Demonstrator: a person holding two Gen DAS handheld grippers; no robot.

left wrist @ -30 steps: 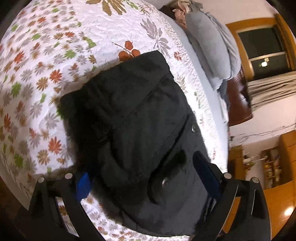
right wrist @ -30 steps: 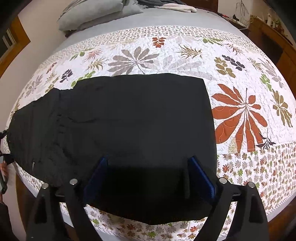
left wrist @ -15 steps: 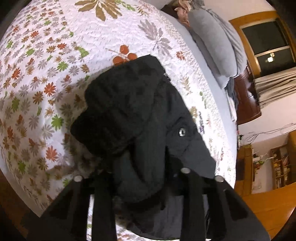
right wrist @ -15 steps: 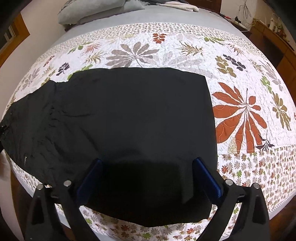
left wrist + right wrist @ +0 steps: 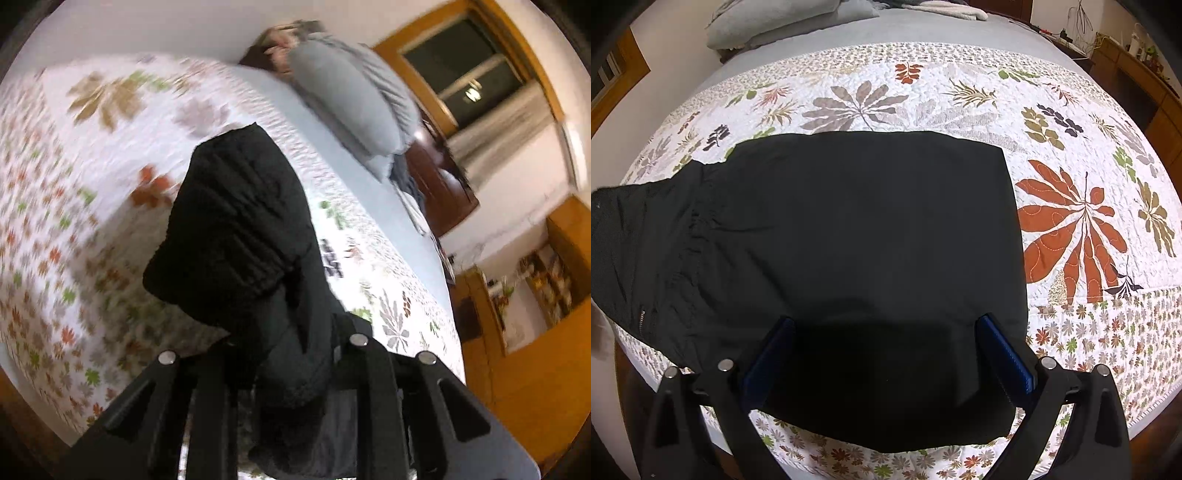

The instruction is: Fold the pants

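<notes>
Since the frame half a second ago, the left gripper [image 5: 291, 373] has lifted its bunch of black pants [image 5: 236, 236] higher off the floral quilt [image 5: 74, 184], and the left wrist view has swung up, blurred, so that the wall and the window [image 5: 465, 62] at the upper right now fill more of the frame. The left gripper's fingers are pressed together on a thick fold of the dark cloth at the bottom centre of that view; the gathered waist end rises from them toward the middle of the frame, clear of the quilt. Grey pillows [image 5: 354, 96] lie along the top of the frame, and wooden furniture [image 5: 535, 350] stands at the lower right.

In the right wrist view the pants [image 5: 849, 236] lie spread flat over the centre and left of the frame on the quilt [image 5: 1071, 229], with a straight edge beside the large red leaf print. Their left end is raised and runs out of the frame at the left edge. The right gripper [image 5: 886, 350] sits at the bottom centre with its blue-padded fingers [image 5: 1004, 350] wide apart, one on either side of the near part of the cloth; whether the tips touch the fabric cannot be told. A grey pillow [image 5: 783, 18] lies at the upper left.
</notes>
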